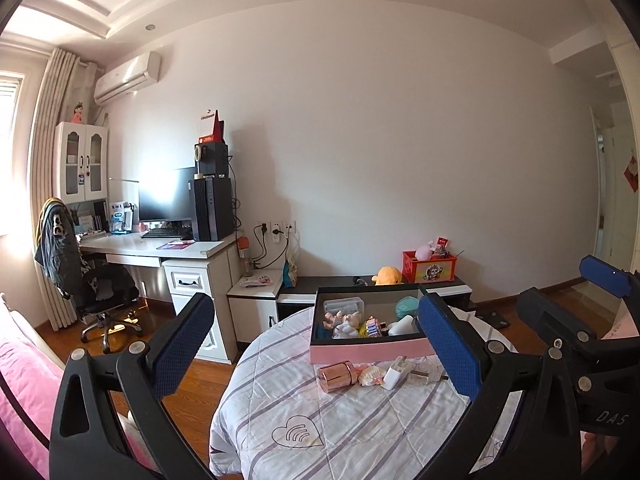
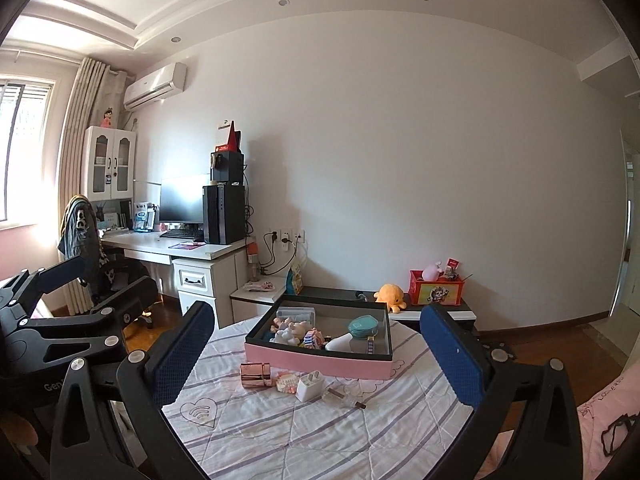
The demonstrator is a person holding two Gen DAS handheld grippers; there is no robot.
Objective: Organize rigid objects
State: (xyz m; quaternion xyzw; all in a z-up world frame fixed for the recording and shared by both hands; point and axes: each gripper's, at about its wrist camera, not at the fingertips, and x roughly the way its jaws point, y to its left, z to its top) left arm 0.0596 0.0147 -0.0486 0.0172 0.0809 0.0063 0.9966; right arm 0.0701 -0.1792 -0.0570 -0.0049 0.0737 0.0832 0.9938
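Note:
A pink-sided box (image 1: 370,350) (image 2: 320,362) with a dark inside stands on the round quilt-covered table (image 1: 320,432) (image 2: 280,428) and holds several small toys. In front of it lie a rose-gold cylinder (image 1: 337,376) (image 2: 256,375), a small tooth-like model (image 1: 370,376) (image 2: 287,383), a white charger plug (image 1: 397,372) (image 2: 310,386) and a clear glass bottle (image 1: 424,374) (image 2: 344,397). My left gripper (image 1: 316,352) is open with nothing between its blue pads, held back from the table. My right gripper (image 2: 316,360) is open wide and empty too.
A low cabinet (image 1: 448,286) behind the table carries an orange plush (image 1: 387,276) and a red box (image 1: 430,266). A desk (image 1: 160,246) with monitor, computer tower and an office chair (image 1: 92,284) stands at left. Pink bedding (image 1: 24,392) lies at lower left.

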